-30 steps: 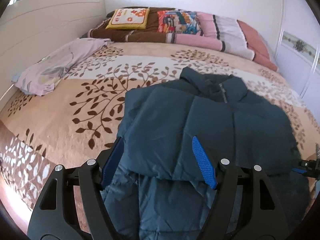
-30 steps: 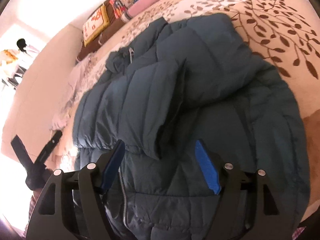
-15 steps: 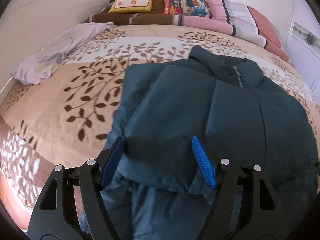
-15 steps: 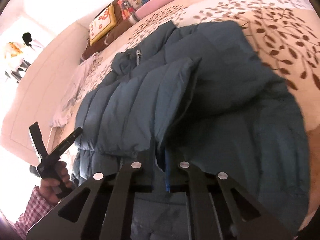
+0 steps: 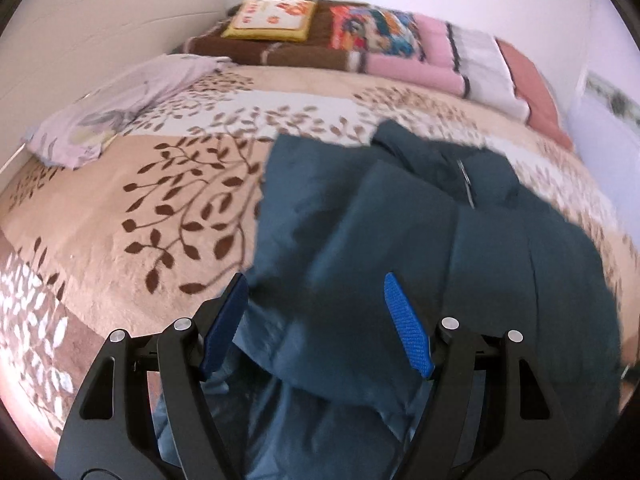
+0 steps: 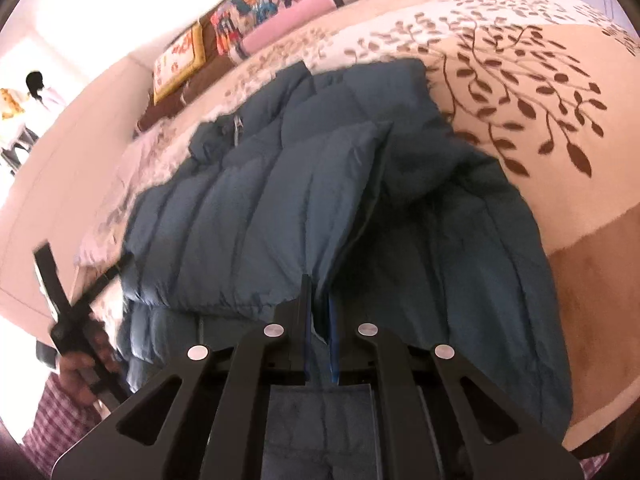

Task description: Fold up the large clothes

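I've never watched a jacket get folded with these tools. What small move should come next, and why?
Probably close the left gripper on the jacket. The right gripper is already shut on the jacket's fabric near its lower end, while the left's jaws stand wide open with the puffy edge between them, pads not pressing. Both ends likely need a hold before the jacket can be lifted and folded on the bed.

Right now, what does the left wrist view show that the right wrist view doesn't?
Only the left wrist view: the left tongs open over the folded sleeve, and a lilac cloth by the wall. Only the right wrist view: the right tongs shut on the sleeve's cuff, and the person's hand. Both: the teal puffer jacket and yellow cushion.
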`<state>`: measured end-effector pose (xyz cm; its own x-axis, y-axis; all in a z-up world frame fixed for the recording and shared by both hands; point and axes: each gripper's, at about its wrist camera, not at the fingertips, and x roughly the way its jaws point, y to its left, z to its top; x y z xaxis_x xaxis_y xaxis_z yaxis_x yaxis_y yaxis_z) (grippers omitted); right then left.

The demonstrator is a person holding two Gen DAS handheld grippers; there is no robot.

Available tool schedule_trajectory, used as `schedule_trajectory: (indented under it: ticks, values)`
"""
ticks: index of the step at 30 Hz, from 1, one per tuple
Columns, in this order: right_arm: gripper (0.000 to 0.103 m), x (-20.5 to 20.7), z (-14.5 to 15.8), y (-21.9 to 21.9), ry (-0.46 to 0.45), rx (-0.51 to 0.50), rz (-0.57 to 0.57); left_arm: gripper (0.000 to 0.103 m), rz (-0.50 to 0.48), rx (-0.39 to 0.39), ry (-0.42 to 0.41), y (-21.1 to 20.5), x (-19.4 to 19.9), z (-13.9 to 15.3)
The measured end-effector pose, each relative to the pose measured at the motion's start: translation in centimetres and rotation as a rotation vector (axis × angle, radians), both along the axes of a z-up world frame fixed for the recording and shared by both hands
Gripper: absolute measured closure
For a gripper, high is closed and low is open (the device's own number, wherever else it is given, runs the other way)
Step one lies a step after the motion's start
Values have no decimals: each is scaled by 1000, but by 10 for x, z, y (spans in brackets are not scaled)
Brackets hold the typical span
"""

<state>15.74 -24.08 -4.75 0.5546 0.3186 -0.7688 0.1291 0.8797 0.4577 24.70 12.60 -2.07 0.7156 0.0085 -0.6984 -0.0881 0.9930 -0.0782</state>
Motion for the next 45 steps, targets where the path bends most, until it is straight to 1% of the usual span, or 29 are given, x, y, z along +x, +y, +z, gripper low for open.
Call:
schedule_trajectory:
  ticks: [1,3,5,7,10,11,15,18,20,21,22,24,28,30,33,36,38,39,41,44,45]
  values:
    - [95,1,-2,2,8,4,3,33,19,-4,-12,5,2,2]
    - [95,4,-7,4,33,16,27,33,90,-22,-35,26,9,11]
    - [95,4,-10,9,43,23,53,33,130,-61,-30,45,21,15]
    - [95,3,-11,16,48,9,83,33,163,-76,-25,60,35,18]
    - [95,2,-13,21,48,-23,90,33,171,-117,15,71,67,15]
    - [95,3,-13,21,47,-24,87,33,157,-134,35,70,77,11]
    - [95,8,-12,19,52,-27,90,33,128,-155,104,58,111,-11]
    - [95,7,-16,20,63,-34,94,33,139,-126,180,52,136,-37]
    - [95,9,-19,20,71,-32,97,29,142,-110,236,51,145,-53]
    - [95,10,-20,21,75,-33,98,26,143,-98,245,50,148,-56]
    - [95,12,-20,22,78,-35,97,25,146,-75,242,48,149,-57]
    - [94,13,-23,24,89,-45,97,25,141,-68,218,48,145,-53]
    - [93,16,-25,23,99,-39,90,25,141,-149,104,65,114,-23]
    - [93,16,-25,22,90,-31,84,25,126,-167,70,71,92,-10]
    - [93,17,-22,17,72,-17,61,25,84,-208,36,79,45,7]
    - [93,21,-19,10,58,-13,39,25,54,-237,34,81,-17,11]
    - [93,27,-13,9,38,-32,30,25,40,-248,52,80,-50,8]
    - [93,31,-10,10,26,-44,27,25,38,-253,55,80,-61,6]
    - [93,43,-3,10,1,-72,20,25,48,-279,79,79,-92,-1]
    - [93,55,1,9,-20,-95,11,25,72,-316,103,81,-117,-8]
    - [93,61,-2,8,-9,-111,11,25,80,-328,109,82,-123,-10]
